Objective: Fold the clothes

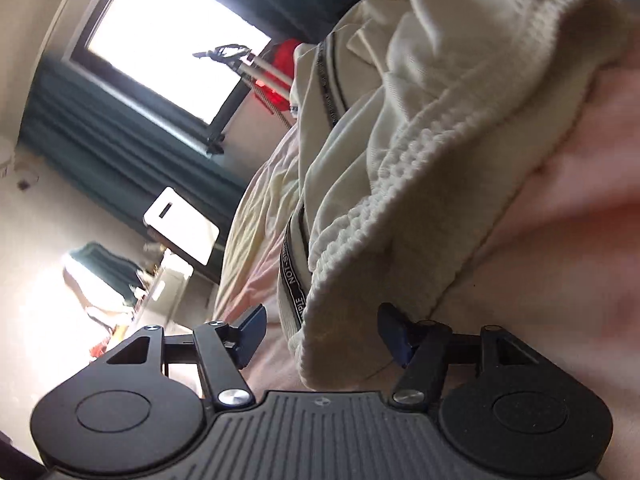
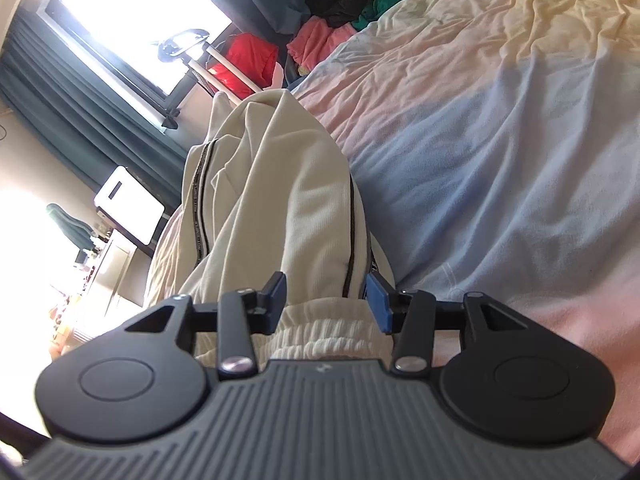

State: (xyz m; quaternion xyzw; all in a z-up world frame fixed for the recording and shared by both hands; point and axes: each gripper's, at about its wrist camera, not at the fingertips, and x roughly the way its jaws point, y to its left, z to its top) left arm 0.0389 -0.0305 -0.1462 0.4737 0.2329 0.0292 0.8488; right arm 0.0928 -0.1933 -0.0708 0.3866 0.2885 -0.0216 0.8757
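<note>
Left hand-held gripper (image 1: pixel 322 336): jaws spread wide, nothing pinched. Ribbed hem of cream sweatpants (image 1: pixel 400 184) sits between the blue fingertips (image 1: pixel 254 330), cloth lying across the gap but not clamped. Lettered side stripe (image 1: pixel 294 276) runs down the fabric just left of the hem. Garment lies bunched on the bed sheet (image 1: pixel 560 240), pink here.

My right hand-held gripper (image 2: pixel 330 300): jaws also apart, straddling the same cream sweatpants (image 2: pixel 280 200) near the gathered elastic waistband (image 2: pixel 328 338). Fingertips (image 2: pixel 276 290) stand either side of the cloth; I cannot tell whether they touch it, but they do not squeeze it. Dark side stripe (image 2: pixel 352 240) runs along the right edge of the leg, a second one along the left. Pants stretch away from me along the edge of the bed, rumpled and folded over on themselves.

Bed sheet (image 2: pixel 500 140) in the right view: pastel patches of blue, pink and yellow, wrinkled. At the far end of the bed, a heap of clothes (image 2: pixel 352 4), black, green and coral. Window (image 2: pixel 136 12) bright behind teal curtains (image 2: pixel 80 96). Red bag (image 2: pixel 244 60) below the window.
</note>
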